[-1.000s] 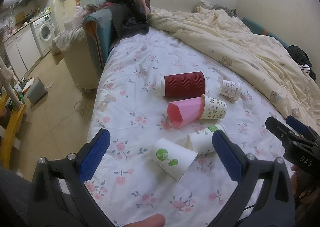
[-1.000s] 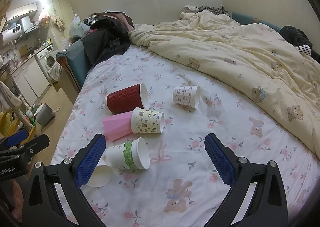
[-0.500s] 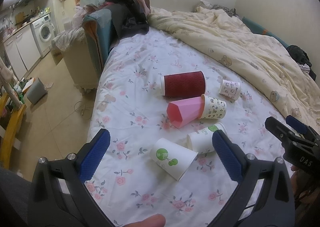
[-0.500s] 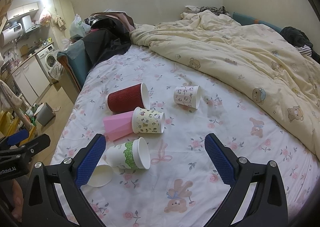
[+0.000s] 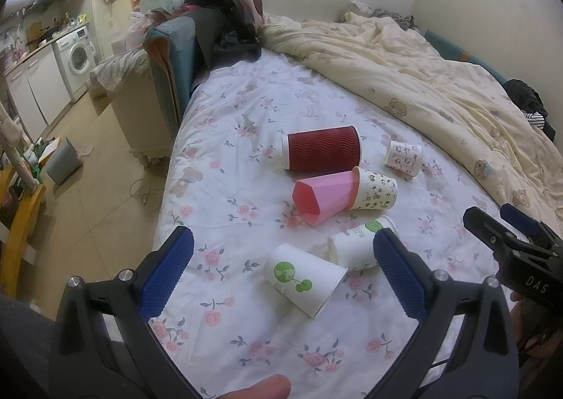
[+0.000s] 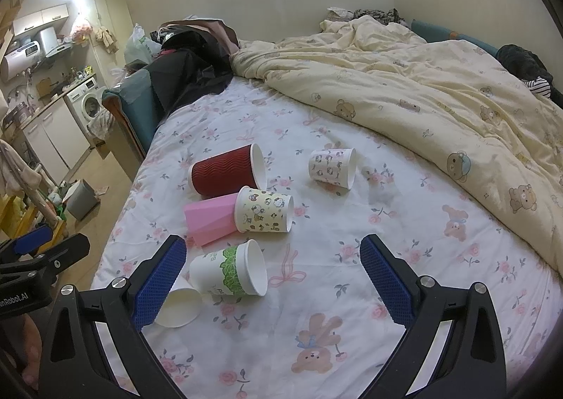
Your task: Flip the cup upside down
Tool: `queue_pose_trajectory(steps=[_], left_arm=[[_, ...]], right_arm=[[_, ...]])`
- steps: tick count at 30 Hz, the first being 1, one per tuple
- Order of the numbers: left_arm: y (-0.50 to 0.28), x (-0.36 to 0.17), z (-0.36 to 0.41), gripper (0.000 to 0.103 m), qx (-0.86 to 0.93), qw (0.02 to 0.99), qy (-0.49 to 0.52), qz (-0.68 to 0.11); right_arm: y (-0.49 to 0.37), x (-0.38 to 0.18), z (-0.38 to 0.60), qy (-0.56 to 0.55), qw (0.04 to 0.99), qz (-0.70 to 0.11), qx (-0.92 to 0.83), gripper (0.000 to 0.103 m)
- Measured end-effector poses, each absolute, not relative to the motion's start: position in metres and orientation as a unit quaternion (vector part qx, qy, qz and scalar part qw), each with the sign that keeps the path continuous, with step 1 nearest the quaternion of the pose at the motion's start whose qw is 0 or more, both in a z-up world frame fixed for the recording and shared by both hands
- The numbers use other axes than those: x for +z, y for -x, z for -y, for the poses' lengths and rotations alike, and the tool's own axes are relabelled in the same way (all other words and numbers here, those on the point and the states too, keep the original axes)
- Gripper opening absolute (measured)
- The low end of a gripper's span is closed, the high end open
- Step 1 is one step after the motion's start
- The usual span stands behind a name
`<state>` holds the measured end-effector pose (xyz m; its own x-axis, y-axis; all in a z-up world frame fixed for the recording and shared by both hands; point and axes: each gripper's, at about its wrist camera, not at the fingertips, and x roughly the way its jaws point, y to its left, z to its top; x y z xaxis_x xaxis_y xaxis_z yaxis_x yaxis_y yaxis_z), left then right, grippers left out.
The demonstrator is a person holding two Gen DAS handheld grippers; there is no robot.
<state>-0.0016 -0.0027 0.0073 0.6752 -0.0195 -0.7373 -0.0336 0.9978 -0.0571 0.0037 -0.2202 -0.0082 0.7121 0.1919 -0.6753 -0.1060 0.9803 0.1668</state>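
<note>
Several cups lie on their sides on the floral bedsheet (image 5: pixel 225 166). A dark red ribbed cup (image 5: pixel 322 152) (image 6: pixel 225 175), a pink faceted cup (image 5: pixel 322 196) (image 6: pixel 211 219), a cartoon-print cup (image 5: pixel 376 189) (image 6: pixel 264 210), a small pink-print cup (image 5: pixel 404 157) (image 6: pixel 332 166), a white cup with green band (image 5: pixel 355 249) (image 6: pixel 228 272) and a white cup with green tree logo (image 5: pixel 302 276) (image 6: pixel 177 307). My left gripper (image 5: pixel 279 272) is open and empty, above the tree-logo cup. My right gripper (image 6: pixel 272 279) is open and empty, just right of the green-band cup.
A cream bear-print duvet (image 6: pixel 440 100) covers the bed's right and far side. Dark clothes (image 5: pixel 225 19) pile on a teal headboard at the far left. The bed's left edge drops to a tiled floor (image 5: pixel 95 166) with a grey bin (image 5: pixel 63 159) and washing machine (image 5: pixel 79 57).
Both grippers have stayed open. The right wrist view has crept slightly; the cups have not moved.
</note>
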Motion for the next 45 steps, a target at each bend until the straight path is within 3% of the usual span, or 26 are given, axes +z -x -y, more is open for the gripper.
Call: queue_pose_trajectory(steps=[33, 43, 44, 45], left_arm=[[-0.003, 0.0, -0.013, 0.101, 0.021, 0.903, 0.058, -0.425], [-0.046, -0.041, -0.035, 0.1, 0.078, 0.835, 0.106, -0.534], [-0.05, -0.05, -0.037, 0.098, 0.082, 0.822, 0.122, -0.55], [-0.055, -0.061, -0.038, 0.089, 0.089, 0.803, 0.149, -0.57]], right_arm=[[-0.004, -0.015, 0.216, -0.059, 0.92, -0.379, 0.083, 0.101], [-0.006, -0.013, 0.23, -0.074, 0.916, -0.39, 0.063, 0.101], [-0.006, -0.013, 0.233, -0.078, 0.915, -0.39, 0.062, 0.101], [-0.006, -0.013, 0.235, -0.082, 0.915, -0.391, 0.061, 0.101]])
